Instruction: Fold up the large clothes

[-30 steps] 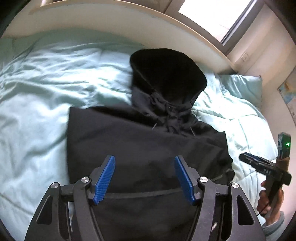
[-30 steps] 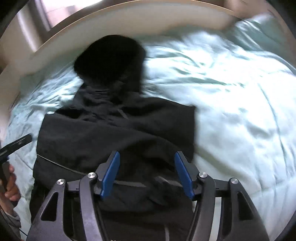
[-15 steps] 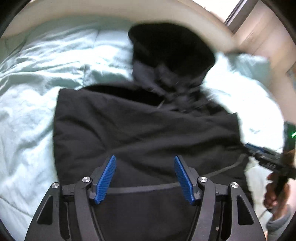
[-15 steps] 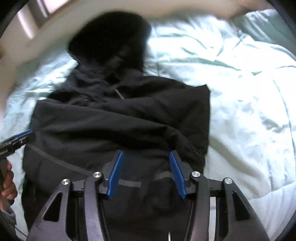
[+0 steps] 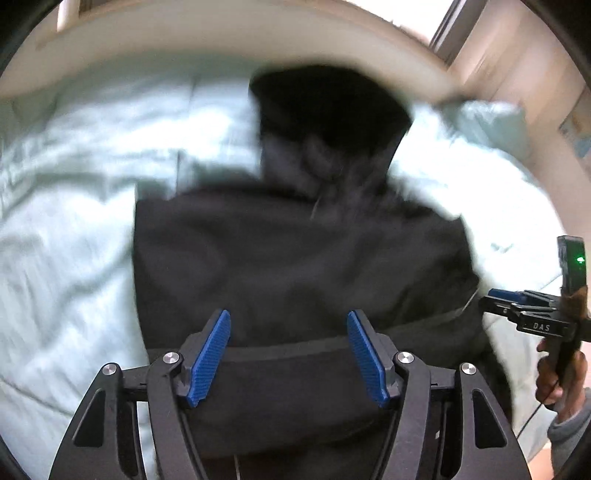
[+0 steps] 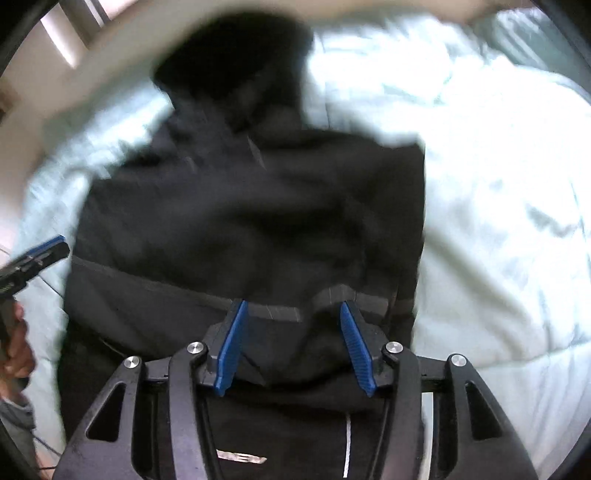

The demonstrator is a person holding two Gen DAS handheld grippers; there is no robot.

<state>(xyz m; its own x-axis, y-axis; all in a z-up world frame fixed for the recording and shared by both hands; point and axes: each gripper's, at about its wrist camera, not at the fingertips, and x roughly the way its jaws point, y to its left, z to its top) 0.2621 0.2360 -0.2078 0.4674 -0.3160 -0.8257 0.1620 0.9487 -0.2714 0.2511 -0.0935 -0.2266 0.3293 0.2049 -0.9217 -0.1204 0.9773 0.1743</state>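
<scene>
Hoodie (image 5: pixel 295 258): one, black, flat on bed (image 5: pixel 74 221), hood at 12 o'clock.
Progress: sides look folded in, body a rectangle; bottom-to-top fold left, my guess.
Left gripper (image 5: pixel 289 350): fingers spread, empty, over hem.
Right gripper (image 6: pixel 291 345): fingers have just been closing, fabric between, not pinched.
Count: two grippers, one pillow (image 5: pixel 487 125).

I'm looking into a home bedroom: pale mint duvet (image 5: pixel 74 229) covering a bed, matching pillow (image 5: pixel 487 125) lying at two o'clock, curved headboard (image 5: pixel 221 40) running along twelve, window (image 5: pixel 399 11) glowing beyond it.
</scene>
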